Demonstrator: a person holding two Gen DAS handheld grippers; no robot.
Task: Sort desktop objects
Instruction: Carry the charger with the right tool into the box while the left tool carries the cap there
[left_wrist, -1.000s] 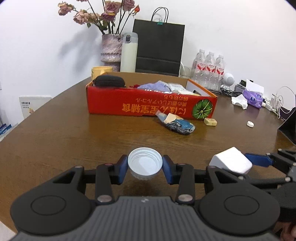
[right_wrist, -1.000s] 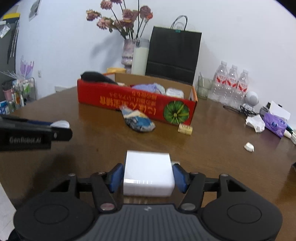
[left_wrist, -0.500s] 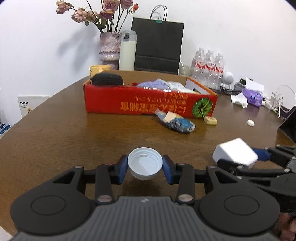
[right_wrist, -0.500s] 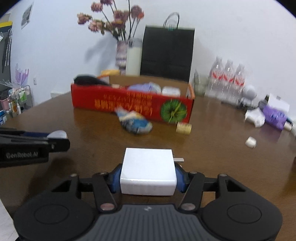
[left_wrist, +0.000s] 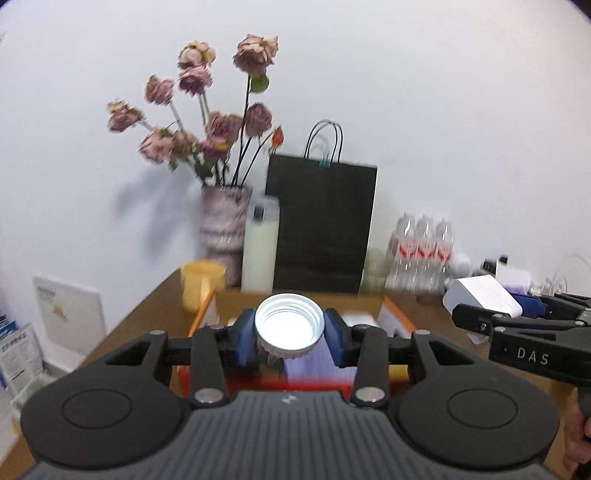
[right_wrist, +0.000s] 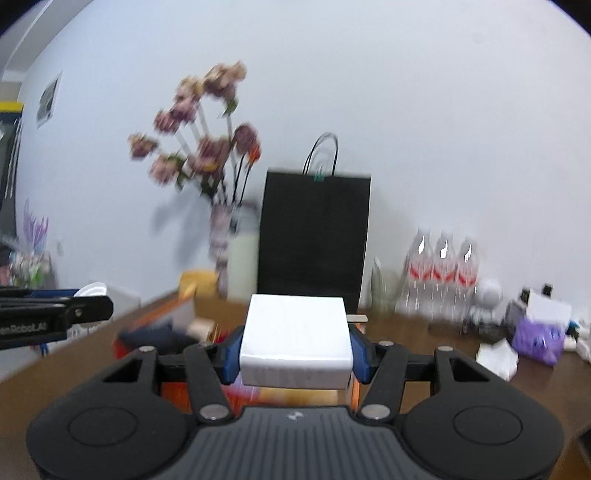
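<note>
A white bottle cap (left_wrist: 289, 326) is clenched between the left tongs (left_wrist: 289, 334), above the red box (left_wrist: 395, 321). A white block (right_wrist: 295, 334) is gripped by the right tongs (right_wrist: 295, 349), over the brown surface (right_wrist: 424, 334).

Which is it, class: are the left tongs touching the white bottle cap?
Touching. The left wrist view shows both blue pads pressed against the white bottle cap, which the left tongs hold.

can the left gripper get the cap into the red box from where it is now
Probably yes. The left gripper, shut on the white cap, hangs in the air at the red box, whose top is open; nothing blocks the way. The right gripper stays off to the side.
</note>
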